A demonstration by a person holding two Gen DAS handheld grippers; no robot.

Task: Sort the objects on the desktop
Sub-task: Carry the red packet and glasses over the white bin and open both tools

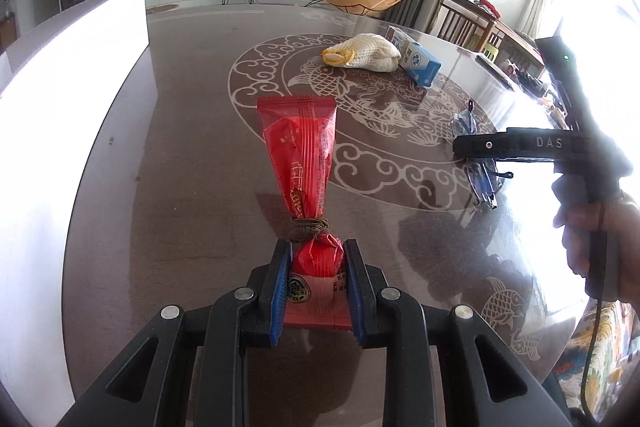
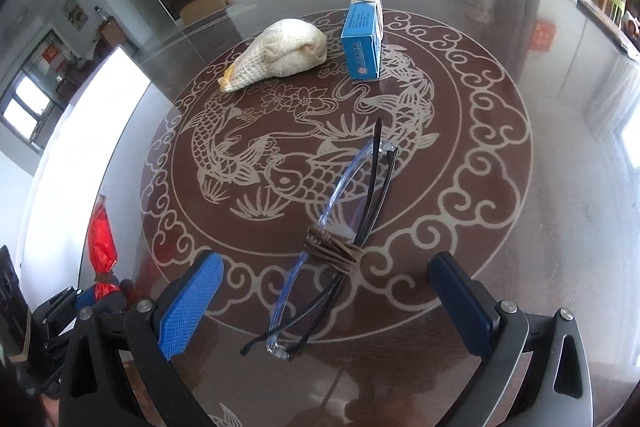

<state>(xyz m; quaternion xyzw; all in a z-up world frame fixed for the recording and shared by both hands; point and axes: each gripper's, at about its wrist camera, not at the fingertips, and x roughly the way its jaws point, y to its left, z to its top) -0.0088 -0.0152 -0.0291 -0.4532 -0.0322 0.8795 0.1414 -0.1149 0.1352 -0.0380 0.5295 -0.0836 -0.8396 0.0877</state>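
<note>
My left gripper (image 1: pixel 317 287) is shut on the lower end of a red snack packet (image 1: pixel 304 163), which is tied near that end with brown cord and sticks out ahead over the table. The same red packet (image 2: pixel 102 239) shows at the far left in the right wrist view. My right gripper (image 2: pixel 320 303) stands open above a folded pair of glasses (image 2: pixel 344 211) bound with brown cord; the glasses lie between its blue pads (image 2: pixel 188 303) without touching them. In the left wrist view the right gripper (image 1: pixel 480 147) hovers over the glasses (image 1: pixel 476 163).
A cream mesh pouch (image 2: pixel 280 55) and a blue-and-white carton (image 2: pixel 364 39) lie at the far side of the round glass table (image 2: pixel 560 147) with its fish pattern. A person's hand (image 1: pixel 600 235) holds the right gripper's handle. A white board (image 1: pixel 80 75) stands at the left.
</note>
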